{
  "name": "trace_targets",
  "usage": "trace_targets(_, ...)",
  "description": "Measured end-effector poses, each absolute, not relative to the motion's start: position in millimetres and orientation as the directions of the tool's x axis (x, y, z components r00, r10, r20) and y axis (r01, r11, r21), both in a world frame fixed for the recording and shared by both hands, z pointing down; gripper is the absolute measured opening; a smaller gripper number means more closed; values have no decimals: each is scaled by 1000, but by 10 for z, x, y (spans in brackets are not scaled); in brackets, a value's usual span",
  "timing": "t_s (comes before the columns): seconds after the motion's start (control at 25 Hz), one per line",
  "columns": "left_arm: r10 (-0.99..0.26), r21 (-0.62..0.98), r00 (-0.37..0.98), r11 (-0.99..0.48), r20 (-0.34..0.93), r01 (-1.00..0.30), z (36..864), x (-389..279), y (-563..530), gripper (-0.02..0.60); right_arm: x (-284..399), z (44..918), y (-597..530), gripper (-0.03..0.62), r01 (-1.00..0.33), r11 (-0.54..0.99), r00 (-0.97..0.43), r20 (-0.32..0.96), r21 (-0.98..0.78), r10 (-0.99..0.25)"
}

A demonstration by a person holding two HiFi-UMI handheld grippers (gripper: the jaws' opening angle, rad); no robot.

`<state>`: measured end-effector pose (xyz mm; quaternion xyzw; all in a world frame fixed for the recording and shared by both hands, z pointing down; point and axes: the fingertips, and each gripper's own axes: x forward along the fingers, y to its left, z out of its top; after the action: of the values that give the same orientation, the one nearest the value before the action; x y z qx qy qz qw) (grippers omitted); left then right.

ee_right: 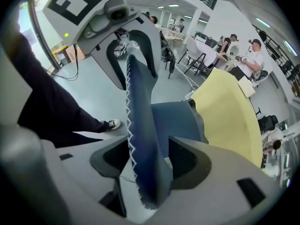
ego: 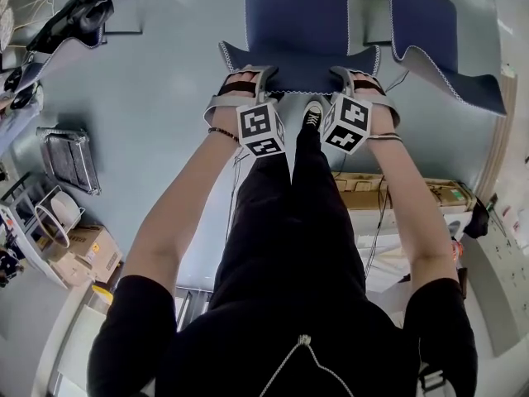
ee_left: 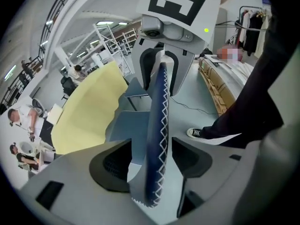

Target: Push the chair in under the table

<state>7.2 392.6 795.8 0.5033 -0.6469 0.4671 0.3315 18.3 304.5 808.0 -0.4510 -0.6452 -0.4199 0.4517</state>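
Observation:
In the head view a dark blue chair with white zigzag stitching stands in front of me, its backrest's top edge nearest. My left gripper straddles that edge at its left end and my right gripper at its right end, both pointing steeply down. In the left gripper view the stitched edge runs between the pads with gaps on both sides; the gripper is open. In the right gripper view the backrest likewise sits between the open jaws of the right gripper. A yellow tabletop lies beyond the chair.
A second blue chair stands to the right. My shoe is just behind the backrest. A wire rack and cardboard boxes stand at the left, long boxes at the right. People sit at far tables.

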Motion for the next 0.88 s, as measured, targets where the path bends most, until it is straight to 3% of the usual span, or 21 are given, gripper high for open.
trace_targets(0.36,-236,-214,-184,-108,954,-971,8460,73,3986,273,182,8458,3073,230,985,155,-102,984,79,146)
trace_targets(0.6,-281,-145,-117,-80,952,-986,8539,96,3876,253,245,8476,3074,227,987,160,-59,982,30,182)
trace_targets(0.76,-287,-139,-110,-80,952,-987,8527,121,3859,241,233,8488,3056,164,989,68,-143,975,134,168)
trace_targets(0.88,-292,-139,-110,-80,950,-987,8516,113,3858,238,218,8492,3057,152,985,35,-170,972,166,164)
